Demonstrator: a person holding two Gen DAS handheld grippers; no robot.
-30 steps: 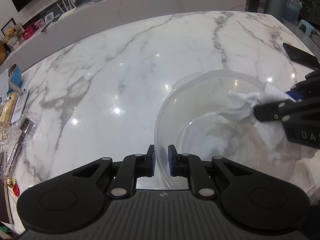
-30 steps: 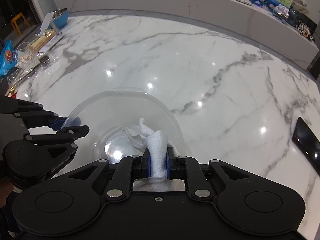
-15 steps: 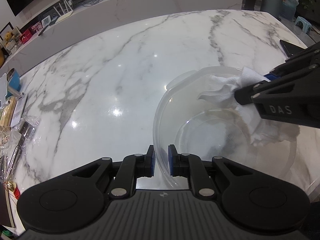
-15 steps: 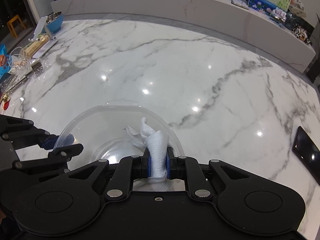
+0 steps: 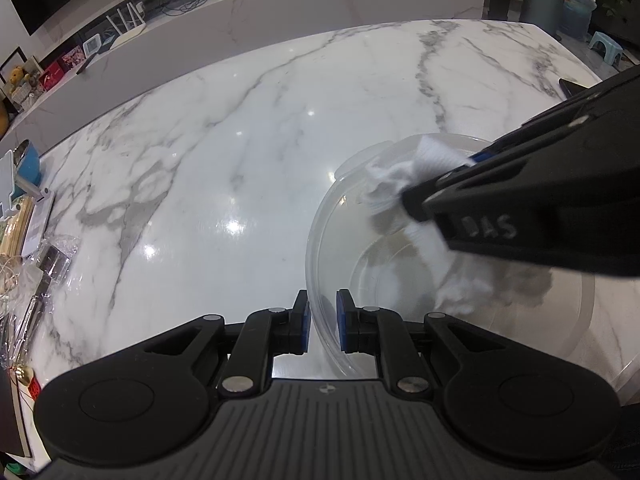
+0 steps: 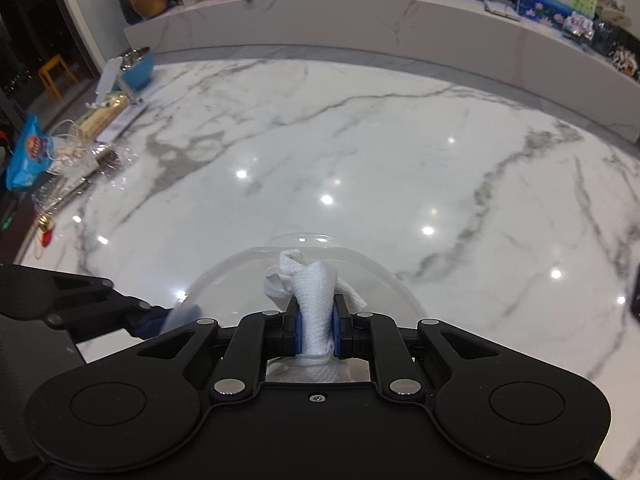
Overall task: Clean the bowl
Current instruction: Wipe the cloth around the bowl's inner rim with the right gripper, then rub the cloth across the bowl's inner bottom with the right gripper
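A clear plastic bowl (image 5: 400, 264) stands on the white marble table. My left gripper (image 5: 322, 322) is shut on the bowl's near rim, one finger inside and one outside. My right gripper (image 6: 315, 330) is shut on a white cloth (image 6: 314, 300) and holds it over the bowl (image 6: 360, 268). In the left wrist view the right gripper (image 5: 424, 196) reaches in from the right, with the cloth (image 5: 404, 176) hanging inside the bowl near its far wall. In the right wrist view the left gripper (image 6: 160, 316) shows at the bowl's left rim.
Clutter lies along the table's left edge: a blue pot (image 6: 138, 66), a blue snack bag (image 6: 28, 152), plastic wrap and utensils (image 5: 36, 280). A black phone (image 5: 572, 86) lies at the right edge. A low marble ledge (image 6: 360, 36) runs behind the table.
My right gripper with the cloth has moved left and away across the bowl, rising toward the far wall. My left gripper has kept its hold on the rim.
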